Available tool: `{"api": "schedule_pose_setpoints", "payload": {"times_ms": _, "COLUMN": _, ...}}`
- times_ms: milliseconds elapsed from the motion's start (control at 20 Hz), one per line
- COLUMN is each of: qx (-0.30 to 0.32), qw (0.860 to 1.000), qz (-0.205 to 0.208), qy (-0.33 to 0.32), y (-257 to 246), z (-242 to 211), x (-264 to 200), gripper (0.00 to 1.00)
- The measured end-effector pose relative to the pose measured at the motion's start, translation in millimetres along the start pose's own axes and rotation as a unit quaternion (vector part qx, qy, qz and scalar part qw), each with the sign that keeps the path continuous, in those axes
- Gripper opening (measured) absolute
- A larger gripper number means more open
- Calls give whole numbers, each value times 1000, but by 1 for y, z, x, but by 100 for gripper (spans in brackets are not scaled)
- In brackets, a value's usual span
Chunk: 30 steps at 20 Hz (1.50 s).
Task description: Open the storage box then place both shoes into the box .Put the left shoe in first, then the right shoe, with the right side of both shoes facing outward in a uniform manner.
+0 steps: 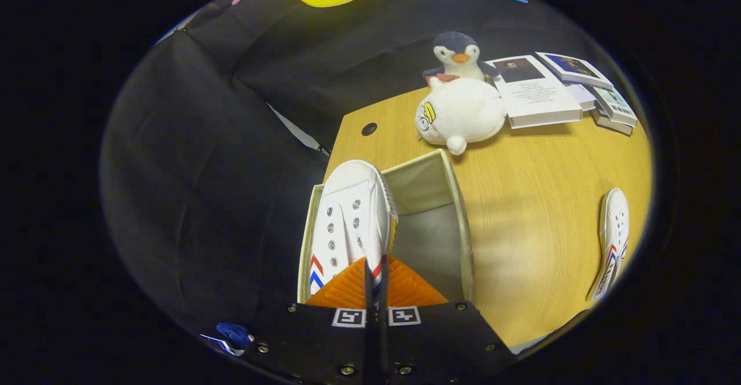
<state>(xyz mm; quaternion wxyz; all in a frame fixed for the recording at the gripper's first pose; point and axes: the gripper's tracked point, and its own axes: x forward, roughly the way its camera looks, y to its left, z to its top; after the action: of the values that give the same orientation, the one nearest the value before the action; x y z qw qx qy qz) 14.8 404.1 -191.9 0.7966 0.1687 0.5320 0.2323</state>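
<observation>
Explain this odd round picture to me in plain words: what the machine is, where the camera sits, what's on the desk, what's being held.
The camera rides on a hand-held two-finger gripper and looks forward along its orange ribbed fingers. They are closed on the rim of a white canvas lace-up shoe, held over an open beige fabric storage box. The box stands on a light wooden table. A second white shoe lies off to the box's side. Beyond the box sit a white plush toy, a penguin plush and some books.

the claw (375, 283) pinches a white shoe (350, 223) filling the box's (463, 223) left half; right of it the box is free. beyond, a plush toy (463, 116) crowds the counter (538, 200).
</observation>
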Motion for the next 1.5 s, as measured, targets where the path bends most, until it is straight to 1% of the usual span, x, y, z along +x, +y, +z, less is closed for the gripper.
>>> {"api": "schedule_pose_setpoints", "payload": {"times_ms": 200, "qx": -17, "qw": 1000, "qz": -12, "qy": 14, "y": 4, "z": -17, "x": 17, "gripper": 0}}
{"api": "schedule_pose_setpoints", "payload": {"times_ms": 500, "qx": 1, "qw": 998, "qz": -47, "qy": 29, "y": -1, "z": -36, "x": 39, "gripper": 0}}
{"api": "schedule_pose_setpoints", "payload": {"times_ms": 650, "qx": 19, "qw": 998, "qz": -54, "qy": 41, "y": -6, "z": -44, "x": 52, "gripper": 0}}
{"api": "schedule_pose_setpoints", "payload": {"times_ms": 800, "qx": 18, "qw": 997, "qz": -65, "qy": 47, "y": -10, "z": -47, "x": 59, "gripper": 0}}
{"api": "schedule_pose_setpoints", "payload": {"times_ms": 900, "qx": 15, "qw": 996, "qz": -68, "qy": 50, "y": -10, "z": -50, "x": 62, "gripper": 0}}
{"api": "schedule_pose_setpoints", "payload": {"times_ms": 950, "qx": 10, "qw": 997, "qz": -62, "qy": 53, "y": -8, "z": -51, "x": 63, "gripper": 0}}
{"api": "schedule_pose_setpoints", "payload": {"times_ms": 1000, "qx": 5, "qw": 997, "qz": -48, "qy": 57, "y": -5, "z": -52, "x": 64, "gripper": 1}}
{"api": "schedule_pose_setpoints", "payload": {"times_ms": 1050, "qx": 2, "qw": 998, "qz": -36, "qy": 57, "y": -3, "z": -53, "x": 70, "gripper": 13}}
{"api": "schedule_pose_setpoints", "payload": {"times_ms": 1100, "qx": -8, "qw": 998, "qz": -32, "qy": 46, "y": -1, "z": -52, "x": 67, "gripper": 25}}
{"api": "schedule_pose_setpoints", "payload": {"times_ms": 1200, "qx": -37, "qw": 998, "qz": -29, "qy": 32, "y": 0, "z": -45, "x": 51, "gripper": 72}}
{"api": "schedule_pose_setpoints", "payload": {"times_ms": 1250, "qx": -44, "qw": 998, "qz": -20, "qy": 29, "y": 4, "z": -46, "x": 44, "gripper": 96}}
{"api": "schedule_pose_setpoints", "payload": {"times_ms": 1350, "qx": -61, "qw": 998, "qz": -4, "qy": 15, "y": 7, "z": -39, "x": 28, "gripper": 96}}
{"api": "schedule_pose_setpoints", "payload": {"times_ms": 1500, "qx": -96, "qw": 995, "qz": 8, "qy": -23, "y": 8, "z": -20, "x": -3, "gripper": 96}}
